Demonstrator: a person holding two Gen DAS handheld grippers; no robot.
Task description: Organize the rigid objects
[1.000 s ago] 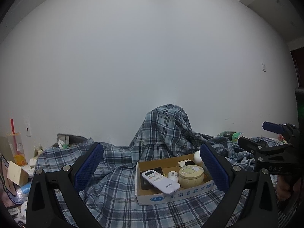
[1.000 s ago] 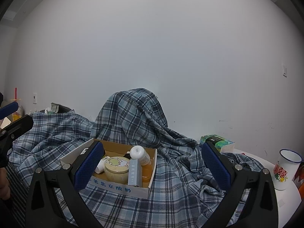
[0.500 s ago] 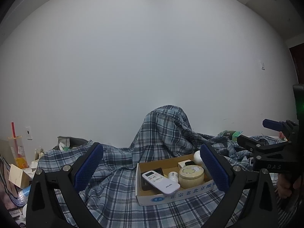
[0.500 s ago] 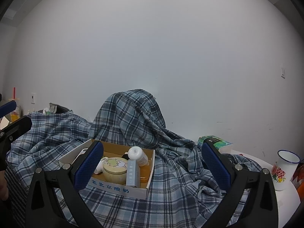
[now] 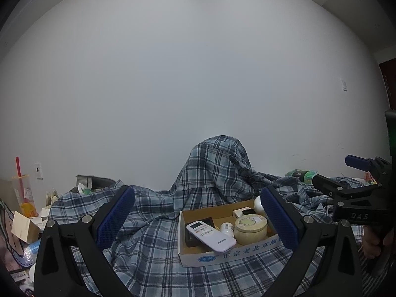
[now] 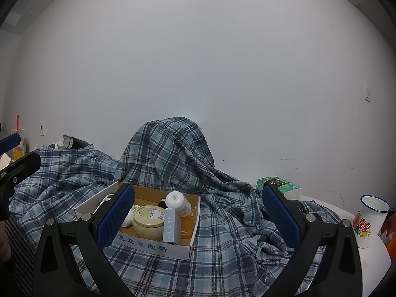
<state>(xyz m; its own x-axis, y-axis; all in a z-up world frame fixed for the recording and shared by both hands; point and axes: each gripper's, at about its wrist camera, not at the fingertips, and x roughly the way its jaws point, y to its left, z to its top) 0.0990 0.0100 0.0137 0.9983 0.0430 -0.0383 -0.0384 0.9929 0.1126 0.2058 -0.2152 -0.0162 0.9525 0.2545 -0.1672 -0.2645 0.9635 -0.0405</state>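
Observation:
A shallow cardboard box (image 5: 222, 255) (image 6: 158, 246) sits on a blue plaid cloth. It holds a white remote (image 5: 210, 232), a round cream tin (image 5: 250, 226) (image 6: 148, 219), a white bottle (image 6: 178, 203), a pale blue carton (image 6: 172, 225) and small jars. My left gripper (image 5: 198, 220) is open and empty, raised in front of the box. My right gripper (image 6: 198, 219) is open and empty, raised to the box's right. Each gripper shows at the other view's edge.
The plaid cloth (image 6: 235, 222) drapes over a tall hump behind the box. A green tissue pack (image 6: 279, 184) and an enamel mug (image 6: 370, 217) stand on the white table at right. Clutter and a drink cup (image 5: 23, 195) lie at the far left.
Both grippers have drawn back and tilted slightly up from the box. Both stay open and empty. The objects in the box have not moved.

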